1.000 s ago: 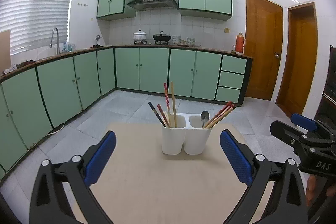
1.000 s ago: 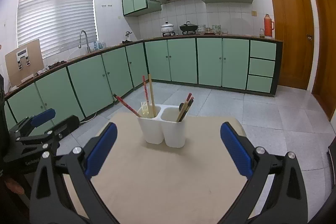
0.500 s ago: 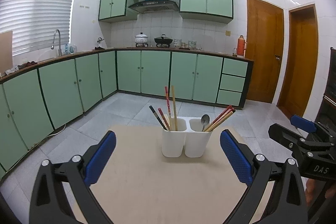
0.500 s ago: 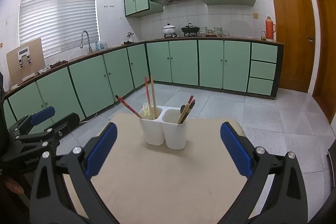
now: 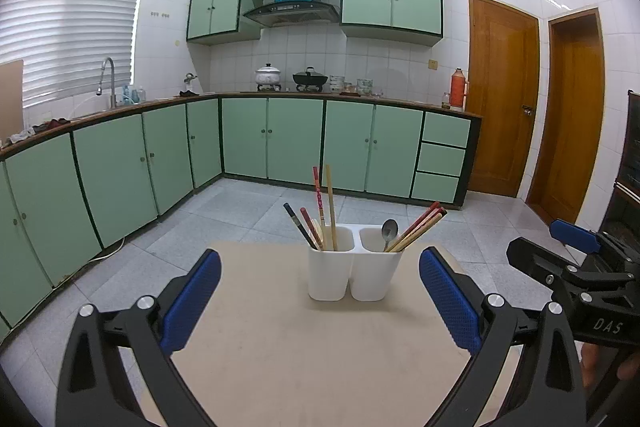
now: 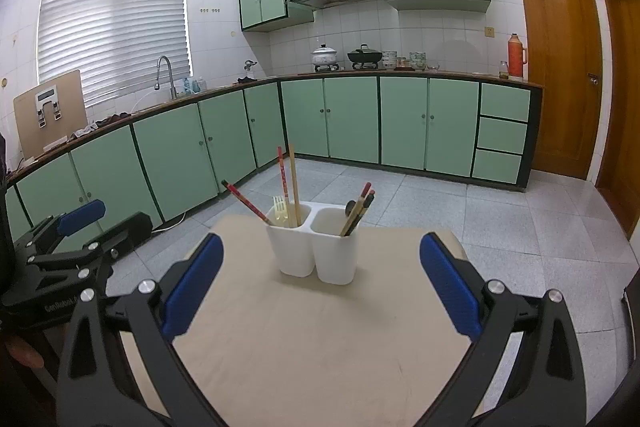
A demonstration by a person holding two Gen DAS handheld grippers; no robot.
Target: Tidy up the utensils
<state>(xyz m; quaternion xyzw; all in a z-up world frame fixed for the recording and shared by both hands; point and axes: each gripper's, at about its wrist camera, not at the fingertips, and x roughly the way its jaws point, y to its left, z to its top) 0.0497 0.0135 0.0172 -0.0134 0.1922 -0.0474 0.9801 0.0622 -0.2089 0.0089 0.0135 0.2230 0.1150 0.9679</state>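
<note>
White two-cup utensil holder (image 5: 352, 269) stands mid-table (image 5: 288, 367), ahead of both grippers. Left gripper (image 5: 320, 307) and right gripper (image 6: 318, 291): jaws wide, empty. Only the right wrist view shows the yellow fork (image 6: 280, 207); the left shows the spoon's (image 5: 389, 230) bowl clearly.

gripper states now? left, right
Left tool: open, holding nothing, short of the utensil holder.
Right tool: open, holding nothing.

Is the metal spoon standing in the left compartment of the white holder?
No, the metal spoon stands in the right compartment of the white holder, beside chopsticks.
</note>
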